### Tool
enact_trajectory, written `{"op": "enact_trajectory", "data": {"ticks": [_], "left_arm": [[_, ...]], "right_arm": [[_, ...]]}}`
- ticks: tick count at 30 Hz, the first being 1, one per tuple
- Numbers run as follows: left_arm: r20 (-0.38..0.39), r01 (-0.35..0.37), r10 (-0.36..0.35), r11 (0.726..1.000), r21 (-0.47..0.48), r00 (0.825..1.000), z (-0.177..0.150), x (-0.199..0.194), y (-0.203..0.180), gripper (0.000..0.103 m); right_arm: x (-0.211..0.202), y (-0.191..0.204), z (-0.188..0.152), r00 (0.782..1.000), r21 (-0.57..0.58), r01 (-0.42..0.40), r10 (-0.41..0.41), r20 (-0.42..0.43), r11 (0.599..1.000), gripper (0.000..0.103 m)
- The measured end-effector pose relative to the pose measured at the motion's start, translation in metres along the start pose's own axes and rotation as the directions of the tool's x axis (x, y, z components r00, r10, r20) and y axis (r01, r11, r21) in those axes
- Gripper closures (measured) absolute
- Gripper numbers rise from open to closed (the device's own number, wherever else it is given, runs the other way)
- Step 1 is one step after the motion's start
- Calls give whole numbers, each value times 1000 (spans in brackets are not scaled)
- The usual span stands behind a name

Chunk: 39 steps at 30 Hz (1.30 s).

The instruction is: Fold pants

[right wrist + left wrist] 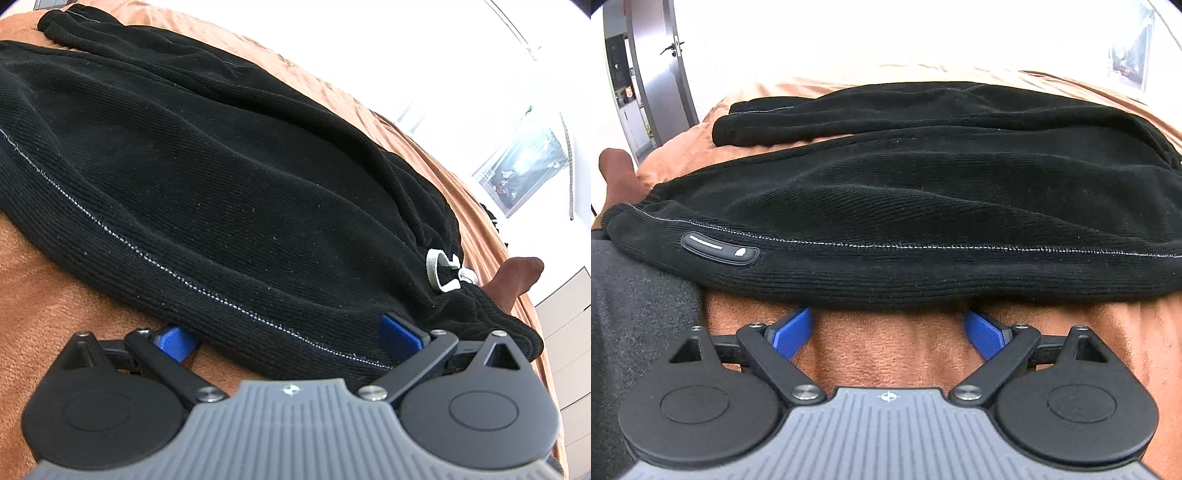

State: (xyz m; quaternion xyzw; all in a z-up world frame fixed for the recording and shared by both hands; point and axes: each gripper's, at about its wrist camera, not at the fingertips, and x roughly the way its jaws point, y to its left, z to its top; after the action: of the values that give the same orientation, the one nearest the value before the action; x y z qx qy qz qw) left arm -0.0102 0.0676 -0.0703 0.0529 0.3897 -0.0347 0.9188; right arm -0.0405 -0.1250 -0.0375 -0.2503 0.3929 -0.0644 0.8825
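Black ribbed pants (923, 192) lie spread on an orange-brown blanket (879, 354). The waistband with a white stitch line and a small rubber logo patch (720, 249) runs across the near edge. My left gripper (886, 325) is open, its blue pads at the waistband edge, tips hidden under the fabric. In the right wrist view the pants (221, 177) fill the frame, with a white drawstring (443, 271) at the right. My right gripper (291, 332) is open, its jaws straddling the waistband edge near that corner.
A grey cloth (635, 314) lies at the left of the blanket. A door (661, 74) stands at the far left. A framed picture (524, 170) hangs on the bright wall. The person's thumb (517, 277) shows beside the drawstring.
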Motion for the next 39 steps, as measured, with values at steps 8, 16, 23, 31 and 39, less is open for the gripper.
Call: {"op": "enact_trajectory", "data": {"ticks": [8, 16, 23, 31, 39], "left_arm": [[24, -9, 9, 1000, 5, 1000, 15, 0, -1, 0], [105, -6, 5, 1000, 8, 994, 29, 5, -1, 0], [125, -18, 16, 1000, 16, 992, 31, 10, -4, 0], [184, -66, 60, 997, 27, 981, 47, 7, -2, 0], [183, -93, 45, 960, 263, 982, 38, 0, -3, 0]], "right_arm": [[18, 9, 11, 996, -81, 24, -17, 88, 996, 6], [22, 14, 14, 989, -153, -28, 49, 137, 988, 42], [26, 10, 18, 987, -139, -91, 109, 122, 986, 60], [26, -2, 28, 976, -145, -139, 161, 149, 980, 84], [15, 1, 32, 964, -211, -212, 239, 116, 954, 85]]}}
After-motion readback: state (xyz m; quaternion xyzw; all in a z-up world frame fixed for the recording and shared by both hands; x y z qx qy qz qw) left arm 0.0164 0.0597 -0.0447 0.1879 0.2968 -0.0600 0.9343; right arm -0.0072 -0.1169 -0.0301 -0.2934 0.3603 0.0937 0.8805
